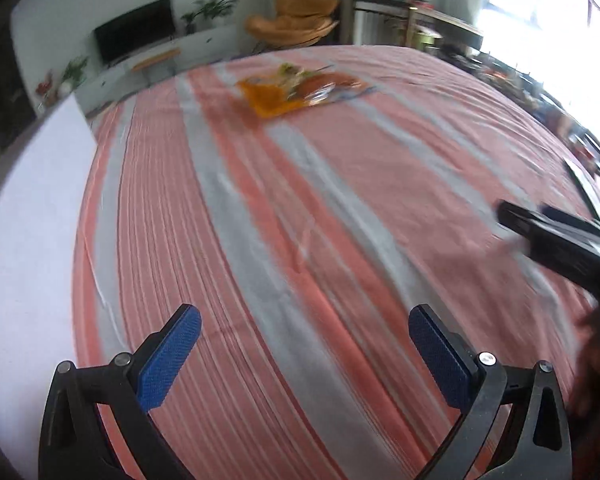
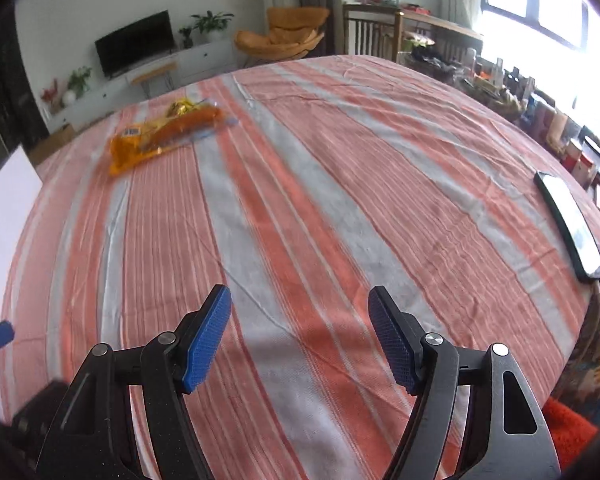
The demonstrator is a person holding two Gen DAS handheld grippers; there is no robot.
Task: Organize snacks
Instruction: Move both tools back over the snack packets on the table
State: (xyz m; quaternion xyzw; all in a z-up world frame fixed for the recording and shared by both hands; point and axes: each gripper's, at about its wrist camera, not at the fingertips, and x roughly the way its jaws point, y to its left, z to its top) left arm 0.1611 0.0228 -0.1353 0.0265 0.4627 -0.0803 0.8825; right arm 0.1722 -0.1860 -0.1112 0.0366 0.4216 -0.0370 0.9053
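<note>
A table takes up most of the room from where I stand, covered by a striped cloth in salmon and grey that hangs to its edges. A white sheet or board lies along the table's left side, partly off the cloth.

Beyond the table there is a TV on a low white cabinet, an orange chair beside it, and a bright window on the right with a cluttered shelf beneath it.

The left gripper hovers low over the near part of the cloth. Its blue pads stand wide apart with only cloth between them; it holds nothing. The right gripper sits just to its right at about the same height, likewise spread and carrying nothing. In the left wrist view the right gripper's black body shows blurred at the right edge.

The snacks lie in a small heap at the far side of the table, well apart from both grippers: an orange bag with other crinkly packets resting against it, some clear, some gold. The left wrist view is too blurred to tell the packets apart.

A phone lies flat, screen up, near the table's right edge, well away from the snacks.
</note>
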